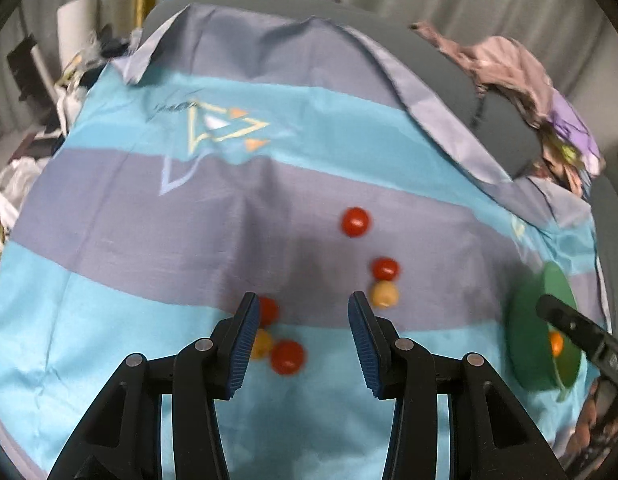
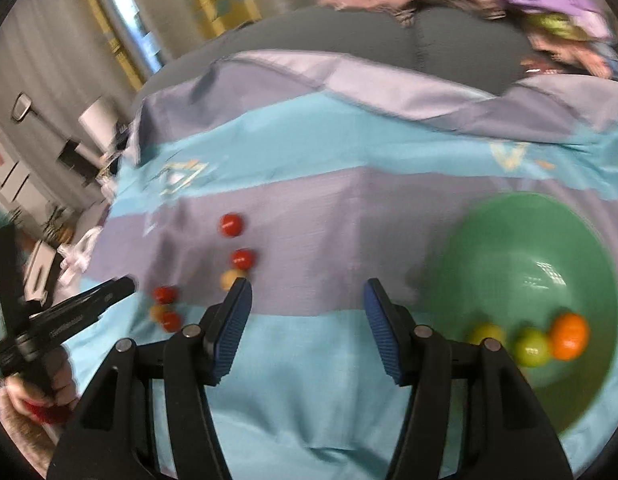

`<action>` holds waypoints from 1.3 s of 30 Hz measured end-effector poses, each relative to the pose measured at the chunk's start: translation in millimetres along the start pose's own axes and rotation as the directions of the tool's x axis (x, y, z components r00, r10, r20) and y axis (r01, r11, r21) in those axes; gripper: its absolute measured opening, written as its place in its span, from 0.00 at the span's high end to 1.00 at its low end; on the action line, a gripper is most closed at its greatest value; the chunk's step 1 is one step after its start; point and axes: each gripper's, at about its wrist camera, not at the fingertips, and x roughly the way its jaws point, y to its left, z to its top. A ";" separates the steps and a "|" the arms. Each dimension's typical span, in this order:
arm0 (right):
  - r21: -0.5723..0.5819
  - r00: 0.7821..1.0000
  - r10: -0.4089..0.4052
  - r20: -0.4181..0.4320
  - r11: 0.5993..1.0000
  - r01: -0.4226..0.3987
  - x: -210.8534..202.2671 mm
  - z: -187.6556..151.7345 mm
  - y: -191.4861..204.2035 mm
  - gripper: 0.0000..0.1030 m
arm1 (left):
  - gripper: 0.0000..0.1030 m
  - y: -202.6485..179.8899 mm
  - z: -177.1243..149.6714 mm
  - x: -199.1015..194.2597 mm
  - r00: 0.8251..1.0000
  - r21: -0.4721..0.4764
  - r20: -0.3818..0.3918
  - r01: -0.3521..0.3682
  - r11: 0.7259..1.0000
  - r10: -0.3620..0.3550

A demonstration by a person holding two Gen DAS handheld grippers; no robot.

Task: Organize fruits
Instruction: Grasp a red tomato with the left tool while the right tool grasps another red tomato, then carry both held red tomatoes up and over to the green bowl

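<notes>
Small red and yellow fruits lie on a blue and grey striped cloth [image 1: 109, 208]. In the left wrist view my left gripper [image 1: 305, 312] is open and empty above the cloth. A red fruit [image 1: 267, 311], a yellow one [image 1: 262, 344] and another red one [image 1: 287, 357] lie by its left finger. A yellow fruit [image 1: 384, 294] and two red ones [image 1: 385, 268] [image 1: 355, 221] lie to its right. My right gripper [image 2: 307, 300] is open and empty, left of a green bowl [image 2: 509, 248] that holds an orange fruit [image 2: 569, 336] and two green-yellow ones [image 2: 531, 346].
The cloth covers a grey cushion [image 1: 497, 120] with crumpled pink and purple clothes [image 1: 509, 68] at the back right. Clutter [image 1: 37, 128] lies beyond the cloth's left edge. The green bowl [image 1: 529, 332] stands at the far right of the left wrist view.
</notes>
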 end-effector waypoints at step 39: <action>-0.097 0.981 -0.080 -0.178 0.993 0.064 131.3 24.0 58.8 0.72 | 0.70 8.6 -9.1 52.9 0.994 0.016 -0.106 -0.007 1.000 0.009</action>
